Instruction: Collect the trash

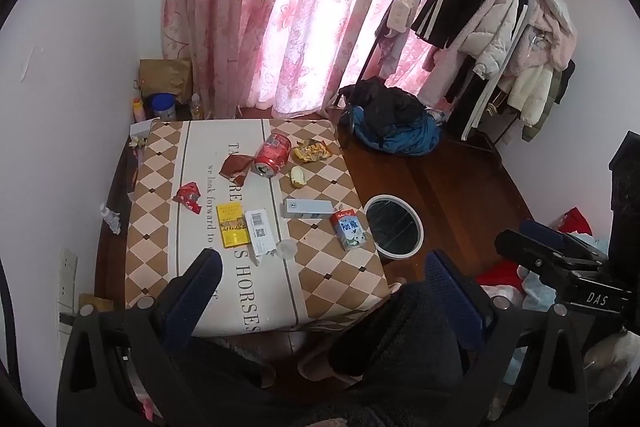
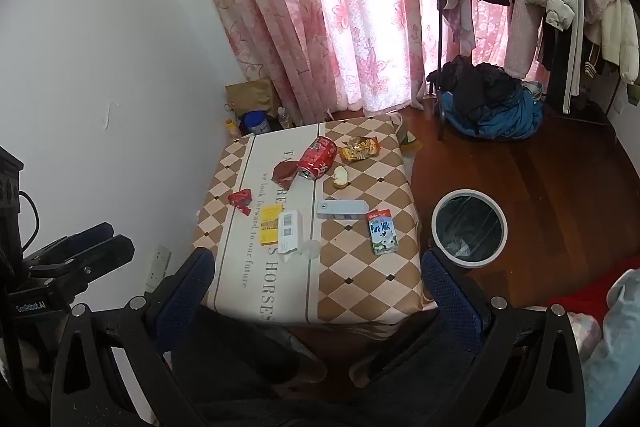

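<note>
While both grippers' jaws gape wide, the red can (image 1: 273, 154) lies tipped, seemingly dented.

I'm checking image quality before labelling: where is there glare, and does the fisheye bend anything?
Left wrist view: the backlit curtain blows out white, and the table edges bow. Right wrist view: same curtain glare, but the milk carton print stays readable; corners are black.

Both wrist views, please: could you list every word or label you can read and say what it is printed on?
"Pure Milk": milk carton.
"HORSES", "we look forward to our future": tablecloth.
"DAS": right gripper body, seen from the left wrist.
"GenRobot.AI": left gripper body, seen from the right wrist.
Red can, yellow box, barcoded white box: print too small to read.
</note>
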Demonstrator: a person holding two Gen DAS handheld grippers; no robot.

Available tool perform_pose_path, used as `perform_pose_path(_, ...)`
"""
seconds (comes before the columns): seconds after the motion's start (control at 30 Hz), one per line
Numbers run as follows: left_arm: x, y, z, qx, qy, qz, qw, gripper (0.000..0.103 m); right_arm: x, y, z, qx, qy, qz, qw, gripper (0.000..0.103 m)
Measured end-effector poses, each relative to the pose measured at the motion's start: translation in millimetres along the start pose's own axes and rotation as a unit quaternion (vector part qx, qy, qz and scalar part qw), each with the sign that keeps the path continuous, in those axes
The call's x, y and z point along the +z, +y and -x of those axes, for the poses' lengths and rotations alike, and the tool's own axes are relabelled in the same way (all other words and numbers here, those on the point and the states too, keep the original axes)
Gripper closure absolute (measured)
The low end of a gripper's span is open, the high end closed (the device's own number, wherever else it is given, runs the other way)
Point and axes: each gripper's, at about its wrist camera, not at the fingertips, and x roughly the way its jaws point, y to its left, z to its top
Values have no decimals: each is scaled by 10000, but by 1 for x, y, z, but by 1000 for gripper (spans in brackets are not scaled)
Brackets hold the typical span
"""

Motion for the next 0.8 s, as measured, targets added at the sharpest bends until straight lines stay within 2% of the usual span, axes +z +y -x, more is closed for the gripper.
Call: perform_pose_path(0.8, 1, 2, 7, 6, -57, 25, 10000, 0, 2, 2, 3, 40, -38, 11, 10000, 0)
